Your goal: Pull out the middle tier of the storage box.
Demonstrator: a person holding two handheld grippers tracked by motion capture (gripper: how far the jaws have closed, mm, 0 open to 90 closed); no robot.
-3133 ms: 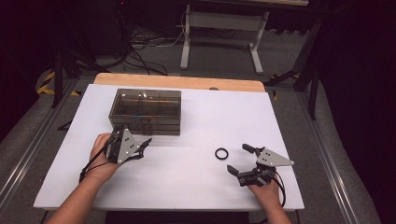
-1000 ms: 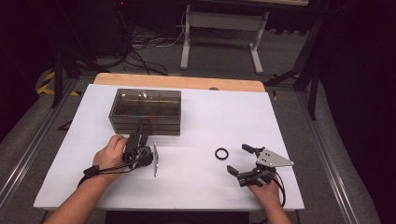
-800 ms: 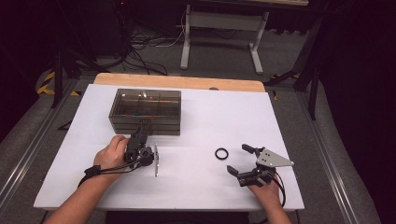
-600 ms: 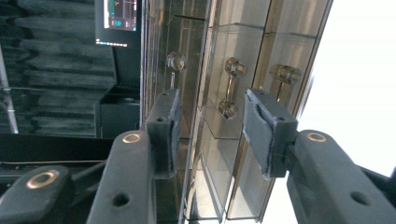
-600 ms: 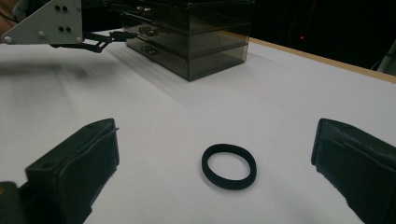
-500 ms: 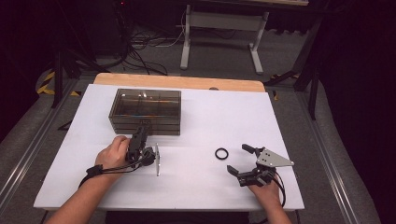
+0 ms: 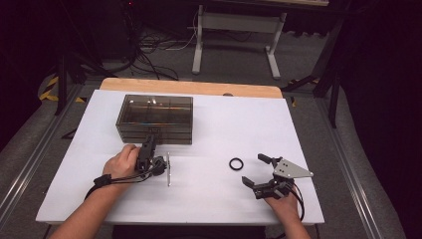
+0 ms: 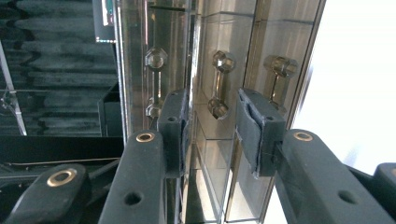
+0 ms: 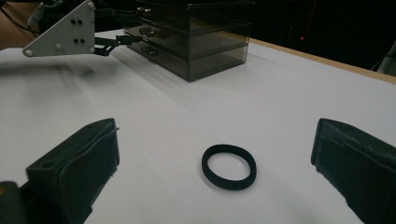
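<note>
Beside R gripper (image 7: 260, 171) – black ring (image 7: 236, 164) (untouched).

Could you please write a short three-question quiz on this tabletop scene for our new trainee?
1. True or false: the black ring lies flat on the white table, between the open jaws of the right hand-held gripper and touching neither.
2. Multiple choice: the left hand-held gripper has its jaws on either side of (A) the ring, (B) the middle drawer handle of the clear drawer box, (C) a cable.
3. In the left gripper view, how many drawer handles can you count on the box front?

Key:
1. True.
2. B; the jaws have just been closing, and the pads do not yet press on the handle.
3. Three.
</note>
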